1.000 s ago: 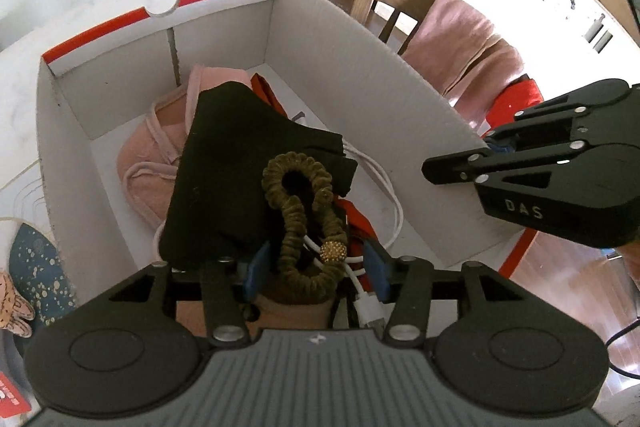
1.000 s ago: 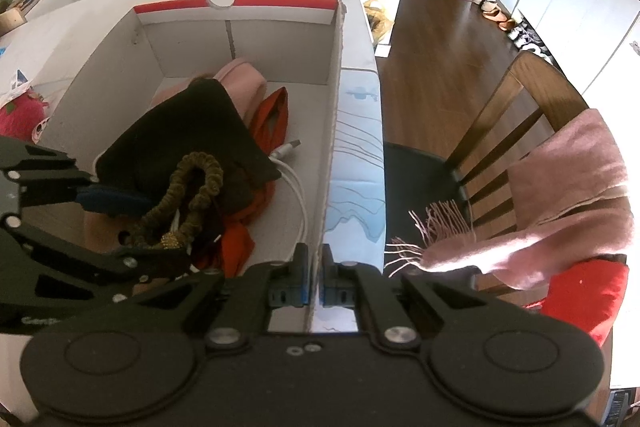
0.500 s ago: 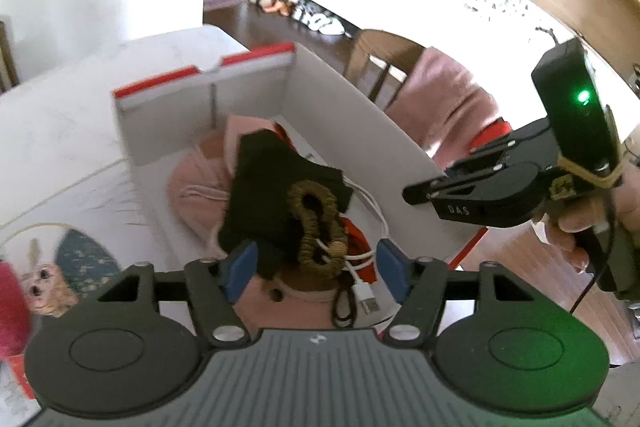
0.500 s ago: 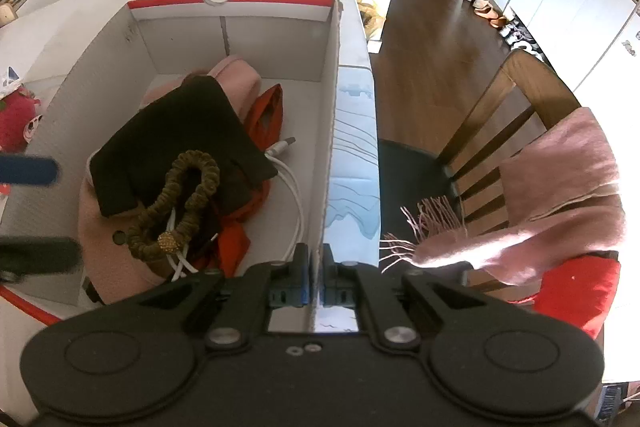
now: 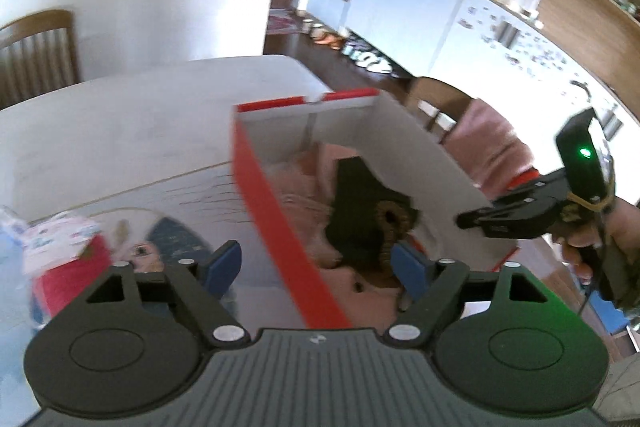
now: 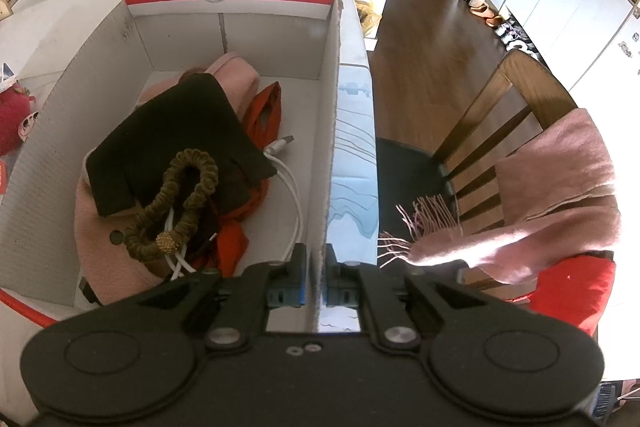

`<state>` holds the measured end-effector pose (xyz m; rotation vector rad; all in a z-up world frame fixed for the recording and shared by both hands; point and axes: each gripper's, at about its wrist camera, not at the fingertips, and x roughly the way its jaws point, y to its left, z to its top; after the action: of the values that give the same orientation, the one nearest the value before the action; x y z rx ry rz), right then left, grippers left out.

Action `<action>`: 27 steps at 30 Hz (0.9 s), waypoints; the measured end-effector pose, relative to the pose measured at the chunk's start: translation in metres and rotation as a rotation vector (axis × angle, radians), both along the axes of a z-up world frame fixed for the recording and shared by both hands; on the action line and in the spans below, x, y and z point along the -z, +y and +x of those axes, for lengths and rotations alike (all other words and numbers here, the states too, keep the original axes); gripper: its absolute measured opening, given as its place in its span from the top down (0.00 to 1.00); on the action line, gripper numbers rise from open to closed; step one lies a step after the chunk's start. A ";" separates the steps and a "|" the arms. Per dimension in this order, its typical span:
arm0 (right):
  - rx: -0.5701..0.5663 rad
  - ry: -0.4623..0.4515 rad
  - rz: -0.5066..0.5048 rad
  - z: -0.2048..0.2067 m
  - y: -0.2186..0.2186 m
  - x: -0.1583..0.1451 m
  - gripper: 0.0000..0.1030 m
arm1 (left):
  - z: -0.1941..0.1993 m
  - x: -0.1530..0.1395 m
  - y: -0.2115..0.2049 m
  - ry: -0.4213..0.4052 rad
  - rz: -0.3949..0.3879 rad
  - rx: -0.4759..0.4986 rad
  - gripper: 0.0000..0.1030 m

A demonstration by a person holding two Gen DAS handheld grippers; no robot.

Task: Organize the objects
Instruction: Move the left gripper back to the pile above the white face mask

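- Cardboard box (image 6: pixel 276 39): white inside, red-trimmed rim, open top, standing on the white desk (image 5: pixel 120 115); in the right wrist view it fills the left half of the frame.
- Box contents: olive hair scrunchie (image 6: pixel 176 203) with a gold bead, lying on a black cloth (image 6: pixel 160 139); pink garment (image 6: pixel 236 79) beneath, toward 12 o'clock; orange-red fabric (image 6: pixel 264 111) at 2 o'clock of the scrunchie; white USB cable (image 6: pixel 294 199) curled at 3 o'clock, beside the box's right wall.
- Right gripper (image 6: pixel 314 281): jaws closed on the box's right wall, one blue pad on each face of the cardboard.
- Left gripper (image 5: pixel 316 267): jaws spread wide, just been opening, nothing gripped between the blue pads (image 5: pixel 222 263); the box's red left edge shows in the gap.
- Person's hand (image 5: pixel 580 247): at 3 o'clock in the left wrist view, holding the right gripper's handle.
- Red plush toy (image 6: pixel 14 117): on the desk at 9 o'clock, outside the box.
- Wooden chair (image 6: pixel 508 115): at 3 o'clock, draped with a pink fringed scarf (image 6: pixel 560 195).
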<state>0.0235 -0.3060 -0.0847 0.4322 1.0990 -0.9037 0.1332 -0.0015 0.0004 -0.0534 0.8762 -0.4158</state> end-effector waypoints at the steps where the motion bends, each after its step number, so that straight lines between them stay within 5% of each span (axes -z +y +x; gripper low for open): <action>1: 0.001 -0.001 0.001 0.000 0.000 0.000 0.93 | 0.000 -0.001 0.007 -0.003 0.003 -0.017 0.19; 7: 0.002 0.000 0.001 0.000 0.000 0.000 0.93 | 0.007 -0.003 0.054 -0.016 0.026 -0.135 0.00; 14: 0.005 0.001 0.003 -0.001 0.000 0.000 0.92 | 0.029 0.010 0.102 0.010 0.074 -0.248 0.00; 18: 0.008 0.002 0.005 -0.001 0.000 0.001 0.91 | 0.043 0.027 0.117 0.041 0.167 -0.248 0.00; 27: 0.017 0.012 0.015 0.002 -0.004 0.004 0.91 | 0.072 0.060 0.130 0.084 0.245 -0.270 0.00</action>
<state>0.0251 -0.3102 -0.0892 0.4499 1.1149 -0.9140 0.2049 0.1289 -0.0596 0.0370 0.9825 -0.0529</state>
